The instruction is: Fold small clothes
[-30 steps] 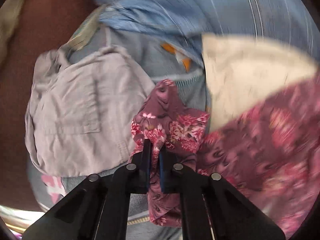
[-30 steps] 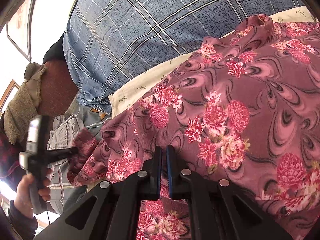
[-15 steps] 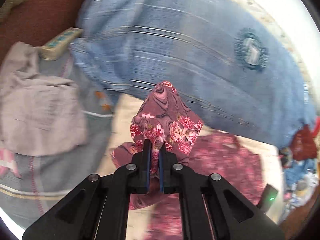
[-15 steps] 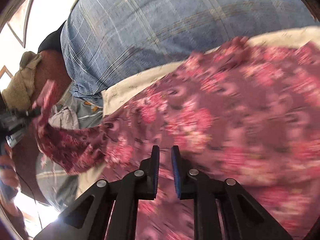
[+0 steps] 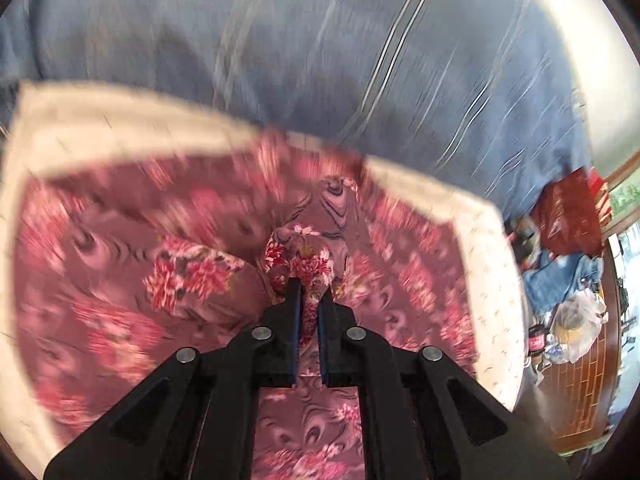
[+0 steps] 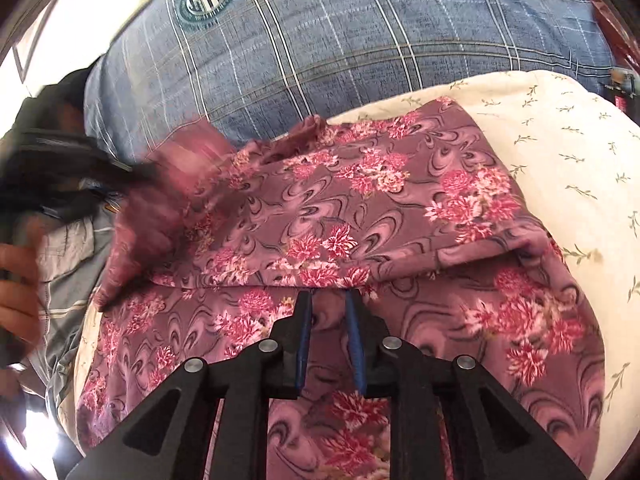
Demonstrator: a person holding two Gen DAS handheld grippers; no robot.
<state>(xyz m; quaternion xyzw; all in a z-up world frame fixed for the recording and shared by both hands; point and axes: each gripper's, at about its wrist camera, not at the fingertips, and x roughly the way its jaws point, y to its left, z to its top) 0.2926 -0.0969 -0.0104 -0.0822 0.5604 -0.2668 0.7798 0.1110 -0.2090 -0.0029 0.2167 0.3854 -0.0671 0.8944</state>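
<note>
Floral garment [image 5: 120, 280], mauve with pink flowers, fills most of my left wrist view, spread over a cream sheet [image 5: 492, 280] whose border shows from 9 o'clock round to 3 o'clock. My left gripper [image 5: 309, 292] is clamped on a bunched corner of that garment, and the pinched cloth stands up in a peak just past the fingertips at 12 o'clock. A blue plaid blanket [image 5: 320, 40] takes the whole upper half. At 3 o'clock, off the sheet, I see a clutter of clothes and a plastic bag [image 5: 576, 320] on a wooden floor. Much of this view is blurred.

From my right wrist view the floral garment [image 6: 380, 208] lies on the cream sheet [image 6: 580, 168], one layer folded over another, the fold edge running across just ahead of the fingertips. My right gripper [image 6: 328, 300] has its jaws apart; they have just been opening, and nothing is pinched between them. The blue plaid blanket [image 6: 360, 40] lies at 12 o'clock. At 9 o'clock a hand [image 6: 18, 280] holds the left gripper [image 6: 132, 170], blurred, with the garment's corner trailing from it.
</note>
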